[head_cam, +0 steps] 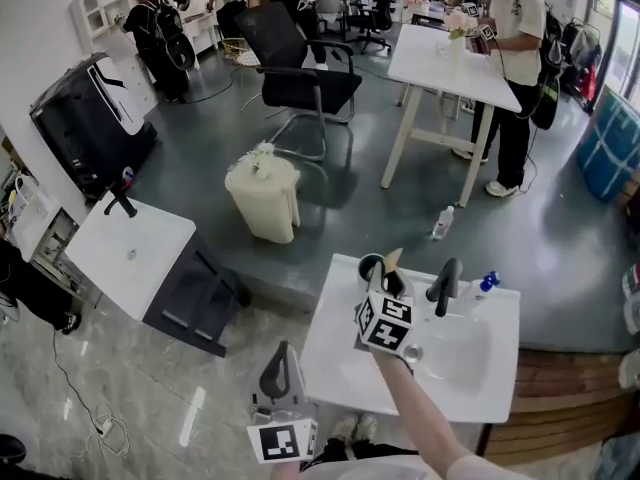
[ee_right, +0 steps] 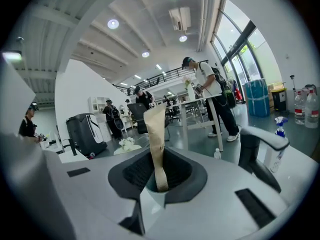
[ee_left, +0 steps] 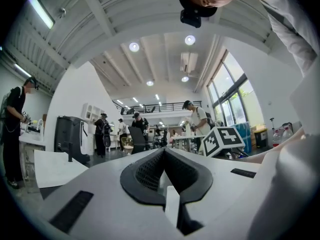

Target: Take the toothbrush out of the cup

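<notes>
Firmly, right tongs (ee_right: 159, 159) pinch the wrapped toothbrush (ee_right: 155, 129); left tongs (ee_left: 164, 156) closed.

Right tongs (ee_right: 160, 179) clamped tight; left tongs (ee_left: 164, 156) closed, level

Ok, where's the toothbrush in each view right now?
Head view: toothbrush sticking up by the dark cup, sink's back-left corner.
Left gripper view: not in it.
Right gripper view: centre, upright, gripped in the right claw.
Shared landmark: the person in the white shirt.
</notes>
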{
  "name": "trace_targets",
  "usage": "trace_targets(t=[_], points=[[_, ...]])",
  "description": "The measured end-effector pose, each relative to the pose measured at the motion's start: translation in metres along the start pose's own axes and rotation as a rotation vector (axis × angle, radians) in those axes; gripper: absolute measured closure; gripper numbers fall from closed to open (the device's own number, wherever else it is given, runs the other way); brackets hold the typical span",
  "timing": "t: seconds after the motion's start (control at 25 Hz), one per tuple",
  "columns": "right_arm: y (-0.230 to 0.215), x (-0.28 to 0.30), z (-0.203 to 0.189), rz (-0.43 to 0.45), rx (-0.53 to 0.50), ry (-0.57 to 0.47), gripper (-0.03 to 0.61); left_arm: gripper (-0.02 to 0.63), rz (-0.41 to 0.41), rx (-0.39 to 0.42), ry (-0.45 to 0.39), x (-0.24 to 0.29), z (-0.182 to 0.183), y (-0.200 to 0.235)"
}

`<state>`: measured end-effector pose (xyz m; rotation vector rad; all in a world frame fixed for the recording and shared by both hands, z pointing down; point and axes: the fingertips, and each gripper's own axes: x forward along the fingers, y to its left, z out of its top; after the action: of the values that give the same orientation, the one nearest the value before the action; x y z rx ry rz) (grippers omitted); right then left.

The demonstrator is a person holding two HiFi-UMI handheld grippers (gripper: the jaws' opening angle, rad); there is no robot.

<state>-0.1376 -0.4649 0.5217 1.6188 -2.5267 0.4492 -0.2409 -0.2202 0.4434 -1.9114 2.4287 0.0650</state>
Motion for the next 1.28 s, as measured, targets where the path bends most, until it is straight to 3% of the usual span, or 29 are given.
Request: trace_targets(t=[0.4, 0.76, 0.96, 1.28], points=[[-0.002, -0.055, 0.097, 0.132, 0.004, -0.149, 0.535, 0.597, -0.092, 0.008, -0.129, 0.042, 0.055, -0.032], [-0.022, -0.159, 0.163, 0.107, -0.138, -0.415, 0.537, 0.597, -0.227, 0.009, -0.251, 0.058, 0.108, -0.072], [-0.029, -0.212, 0.167, 0.065, -0.265, -0.512, 0.537, 0.597, -0.28, -0.055, -0.29, 0.047, 0.133, -0.097], [-0.055, -0.256, 0.14, 0.001, -0.176, -0.533, 0.537, 0.597, -0.336, -0.015, -0.312, 0.019, 0.118, -0.115]])
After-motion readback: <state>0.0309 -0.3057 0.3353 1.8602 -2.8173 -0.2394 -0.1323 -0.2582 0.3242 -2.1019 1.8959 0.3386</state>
